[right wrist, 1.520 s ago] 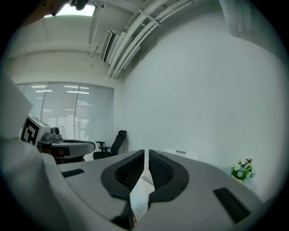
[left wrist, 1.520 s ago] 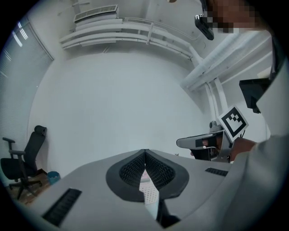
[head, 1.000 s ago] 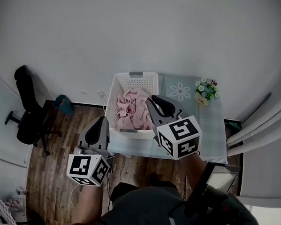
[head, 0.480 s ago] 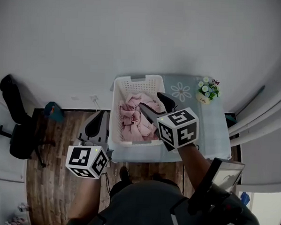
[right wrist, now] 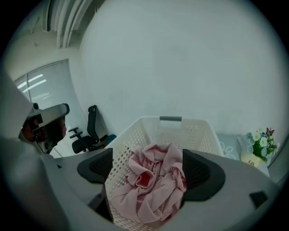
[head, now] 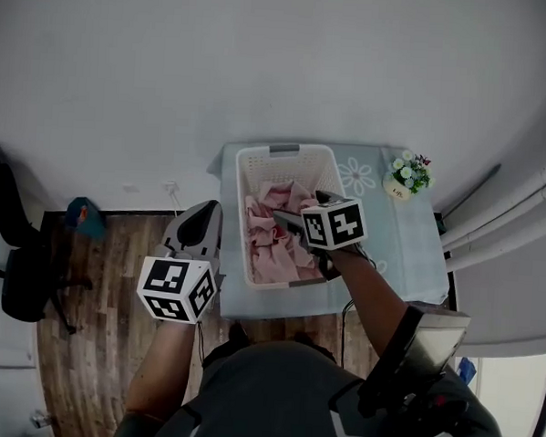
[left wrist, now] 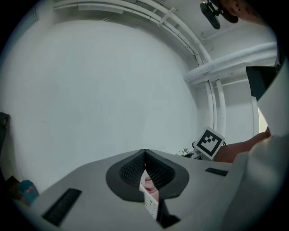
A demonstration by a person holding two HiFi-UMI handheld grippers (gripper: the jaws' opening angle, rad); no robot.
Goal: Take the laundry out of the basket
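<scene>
A white slatted laundry basket [head: 244, 222] stands on the table, and a crumpled heap of pink laundry [head: 272, 231] fills it. My right gripper [head: 301, 210] hangs over the basket's right half, just above the heap. Its jaws are opening and stand wide. In the right gripper view the pink laundry [right wrist: 156, 189] lies between and below the pads [right wrist: 97, 168], which do not press on it. My left gripper [head: 209, 210] is left of the basket, over the floor, shut with nothing held. In the left gripper view its tips meet [left wrist: 145, 154].
The table [head: 409, 243] wears a pale blue cloth with a flower print. A small pot of flowers [head: 409, 174] stands at its far right corner. A black office chair [head: 15, 263] and a blue object [head: 81, 217] are on the wooden floor at the left. A white wall is behind.
My right gripper has moved left over the basket, down toward the pink heap, and its jaws have spread apart. My left gripper has come up closer to the basket's left side.
</scene>
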